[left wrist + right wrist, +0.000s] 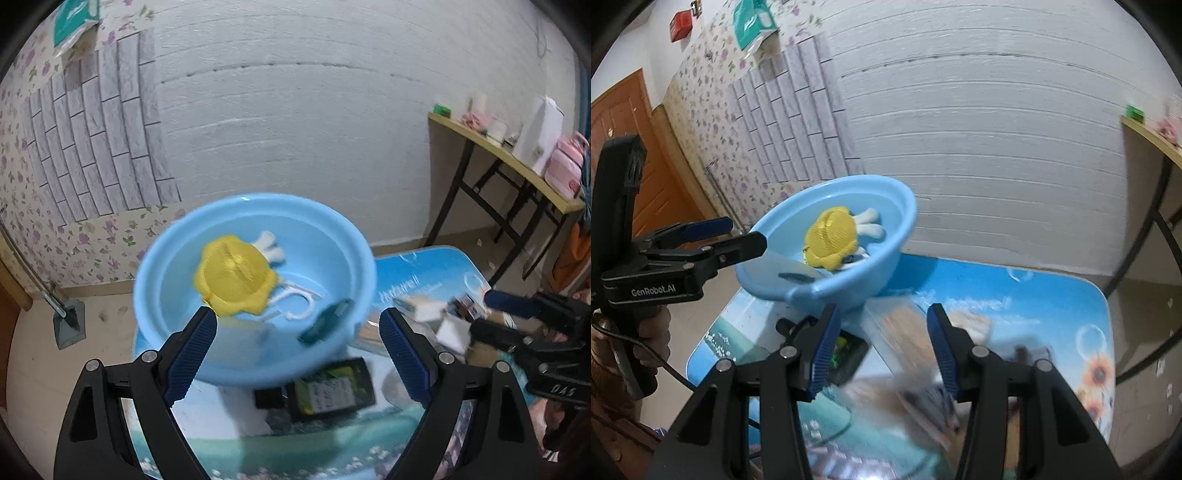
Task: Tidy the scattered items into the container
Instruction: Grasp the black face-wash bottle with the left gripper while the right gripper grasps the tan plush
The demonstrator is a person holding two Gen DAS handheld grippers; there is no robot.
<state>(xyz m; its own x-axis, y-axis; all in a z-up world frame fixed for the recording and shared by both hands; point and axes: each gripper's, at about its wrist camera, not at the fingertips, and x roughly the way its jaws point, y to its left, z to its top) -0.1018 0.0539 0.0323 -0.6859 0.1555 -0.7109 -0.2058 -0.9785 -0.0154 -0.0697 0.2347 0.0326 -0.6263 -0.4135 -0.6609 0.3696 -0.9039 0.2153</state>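
Left claw (297,321) agape before basin (332,236)

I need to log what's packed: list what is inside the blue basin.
Inside the blue basin: a yellow plush toy with white feet, a white hook and a dark green object. Anything beneath the plush is hidden.

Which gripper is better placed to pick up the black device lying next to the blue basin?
Probably the left gripper: open, with the black device just below its fingers. The right gripper sees it off-centre.
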